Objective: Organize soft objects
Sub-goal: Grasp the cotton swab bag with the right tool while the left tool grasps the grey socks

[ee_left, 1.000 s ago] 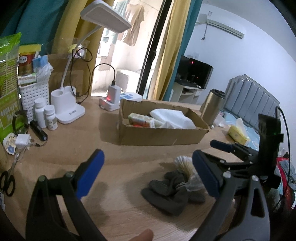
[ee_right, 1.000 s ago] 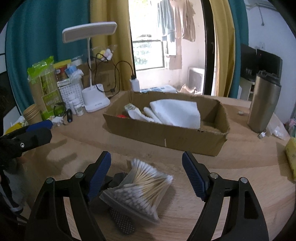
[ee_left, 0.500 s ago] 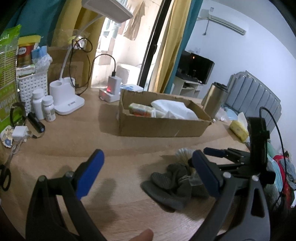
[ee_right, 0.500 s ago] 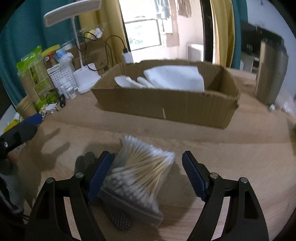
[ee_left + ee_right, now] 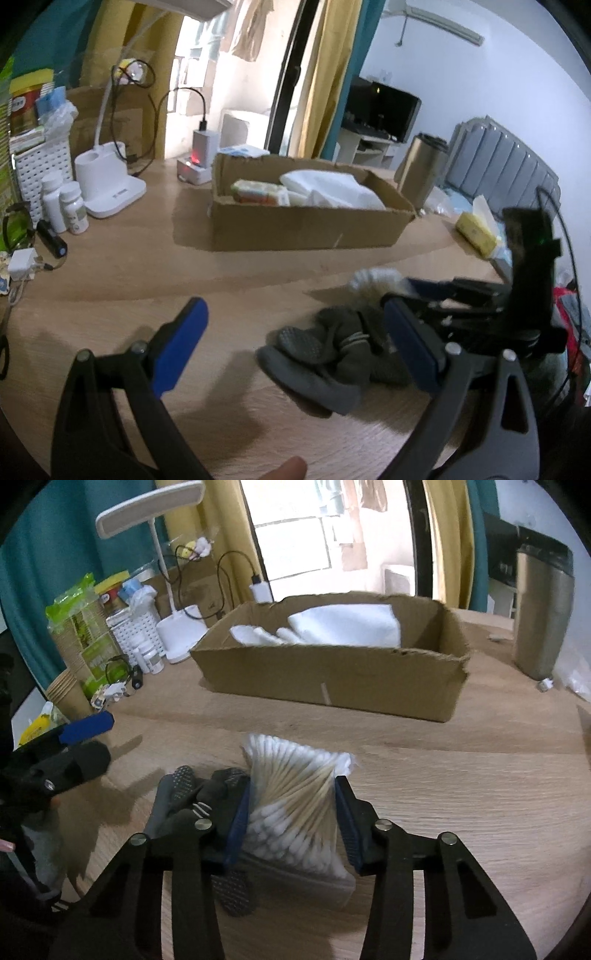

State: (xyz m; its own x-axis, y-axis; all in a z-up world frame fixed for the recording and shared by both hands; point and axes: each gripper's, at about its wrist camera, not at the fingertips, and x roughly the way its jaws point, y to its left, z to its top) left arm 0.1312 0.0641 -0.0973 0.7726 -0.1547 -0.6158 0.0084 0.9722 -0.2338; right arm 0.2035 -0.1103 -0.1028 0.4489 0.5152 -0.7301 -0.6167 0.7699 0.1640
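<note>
- One bag of cotton swabs (image 5: pixel 295 812) lay between the right gripper (image 5: pixel 291 819) pads, jaws closing on it, sticks pointing toward one o'clock.
- Left gripper (image 5: pixel 295 350) stood wide over grey socks (image 5: pixel 325 354).

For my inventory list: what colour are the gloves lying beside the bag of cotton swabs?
Dark grey gloves with dotted grip palms; the left wrist view shows them best.

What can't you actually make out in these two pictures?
- Left wrist view: most of the cotton swab bag is hidden behind the right claw.
- Right wrist view: the dark socks are partly covered by the swab bag and the closing right claw.
- Right wrist view: the cardboard box wall hides its floor.
- Left wrist view: the bottle labels are too small and blurred to read.
</note>
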